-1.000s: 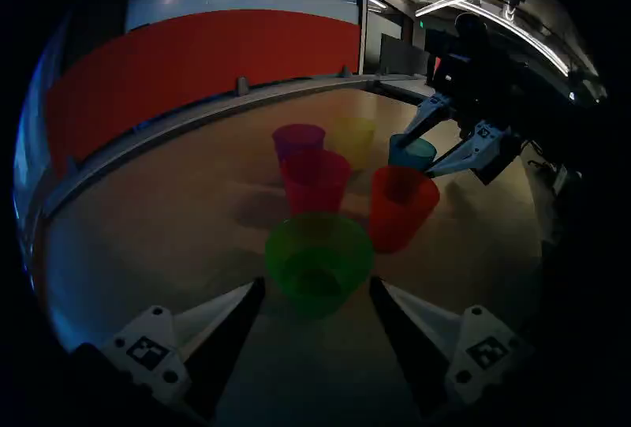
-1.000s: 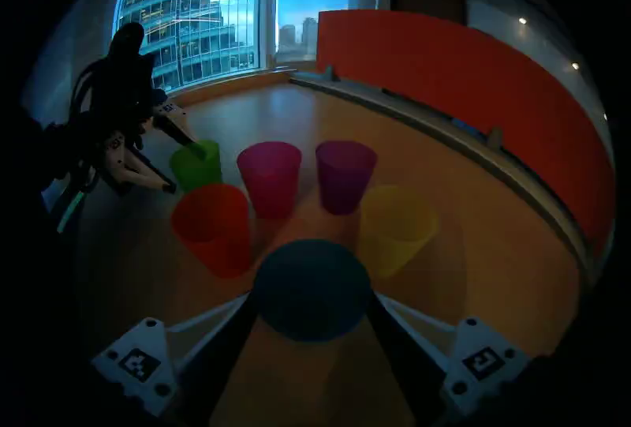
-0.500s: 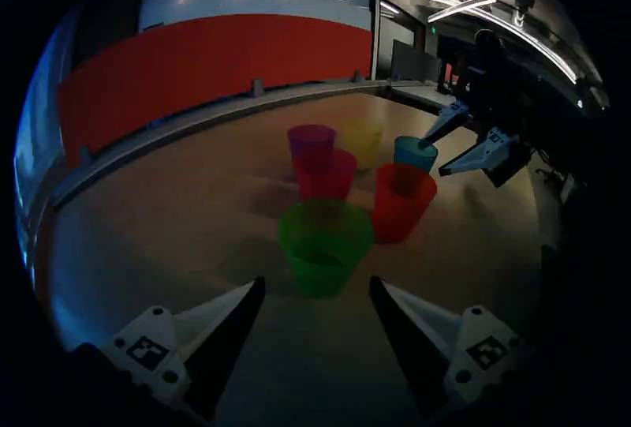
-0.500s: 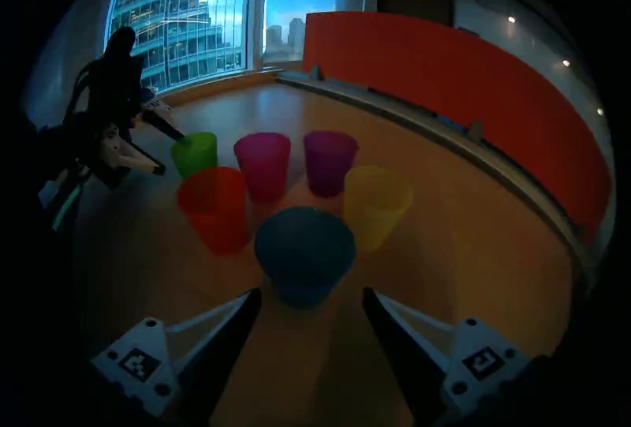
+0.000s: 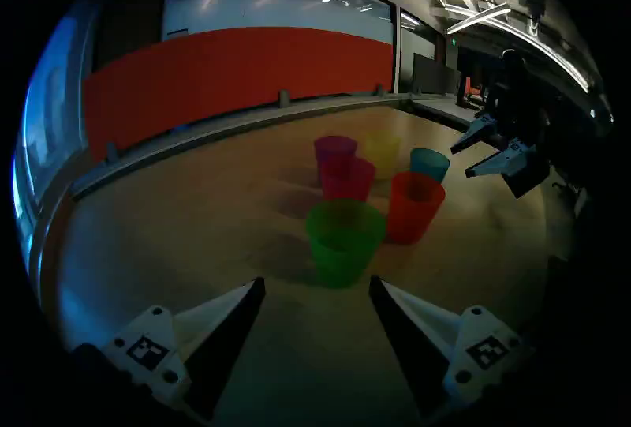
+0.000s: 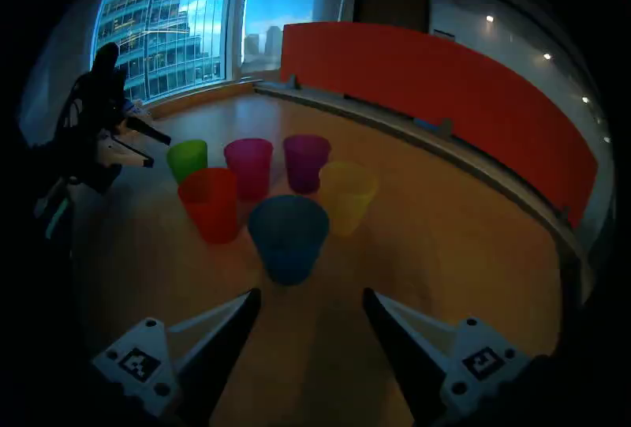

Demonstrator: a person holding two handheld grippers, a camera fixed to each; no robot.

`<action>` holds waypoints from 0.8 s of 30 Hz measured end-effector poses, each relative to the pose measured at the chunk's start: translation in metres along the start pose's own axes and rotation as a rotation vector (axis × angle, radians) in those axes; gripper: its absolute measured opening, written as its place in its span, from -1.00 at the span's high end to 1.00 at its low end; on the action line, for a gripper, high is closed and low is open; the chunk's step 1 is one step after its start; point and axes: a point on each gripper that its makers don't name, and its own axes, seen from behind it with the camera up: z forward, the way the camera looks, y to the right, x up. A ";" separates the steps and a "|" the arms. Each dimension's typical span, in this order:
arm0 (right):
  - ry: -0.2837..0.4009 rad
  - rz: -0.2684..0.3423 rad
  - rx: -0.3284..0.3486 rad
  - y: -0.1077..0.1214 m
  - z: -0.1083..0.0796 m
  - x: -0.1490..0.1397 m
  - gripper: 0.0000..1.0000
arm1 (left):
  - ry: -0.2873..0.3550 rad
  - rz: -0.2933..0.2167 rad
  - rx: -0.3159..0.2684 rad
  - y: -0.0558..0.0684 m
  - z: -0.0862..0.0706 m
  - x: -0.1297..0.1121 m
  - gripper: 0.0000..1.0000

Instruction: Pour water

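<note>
Left gripper view, biggest first: wooden table (image 5: 181, 222), six plastic cups bunched mid-table, green cup (image 5: 345, 239) just ahead of the left gripper (image 5: 315, 280), teal cup (image 6: 288, 236) ahead of the right gripper (image 6: 310, 291). Both wide open, gripping nothing. Looks like pre-grasp; next, probably closing on one cup. Can't tell if any hold water.

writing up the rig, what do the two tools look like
The left tool and right tool match. Each has two pale wedge-shaped fingers that taper to points and have dark inner faces. A square black-and-white marker sits near each finger's base.
</note>
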 end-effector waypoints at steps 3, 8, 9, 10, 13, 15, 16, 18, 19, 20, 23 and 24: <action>0.024 0.019 -0.030 0.005 -0.005 0.004 -1.00 | 0.021 -0.015 0.025 -0.005 -0.005 0.001 -0.97; 0.065 0.055 -0.085 0.013 -0.014 0.013 -1.00 | 0.068 -0.045 0.086 -0.017 -0.013 0.006 -0.97; 0.076 0.063 -0.097 0.015 -0.016 0.016 -1.00 | 0.080 -0.050 0.100 -0.019 -0.015 0.007 -0.97; 0.085 0.070 -0.108 0.016 -0.017 0.018 -1.00 | 0.091 -0.055 0.113 -0.022 -0.016 0.008 -0.97; 0.116 0.090 -0.143 0.021 -0.021 0.024 -1.00 | 0.124 -0.068 0.155 -0.030 -0.022 0.012 -0.97; 0.135 0.102 -0.168 0.024 -0.023 0.028 -1.00 | 0.146 -0.074 0.187 -0.037 -0.026 0.016 -0.97; 0.144 0.107 -0.182 0.026 -0.024 0.029 -1.00 | 0.158 -0.076 0.202 -0.040 -0.028 0.018 -0.97; 0.163 0.117 -0.210 0.030 -0.026 0.032 -1.00 | 0.182 -0.080 0.234 -0.046 -0.032 0.023 -0.97; 0.172 0.122 -0.224 0.032 -0.027 0.033 -1.00 | 0.194 -0.084 0.247 -0.049 -0.034 0.025 -0.97; 0.180 0.127 -0.238 0.034 -0.027 0.034 -1.00 | 0.205 -0.088 0.260 -0.052 -0.035 0.027 -0.97; 0.212 0.146 -0.285 0.042 -0.030 0.038 -1.00 | 0.239 -0.103 0.301 -0.059 -0.040 0.033 -0.97; 0.224 0.153 -0.303 0.045 -0.031 0.039 -1.00 | 0.251 -0.108 0.315 -0.062 -0.042 0.035 -0.97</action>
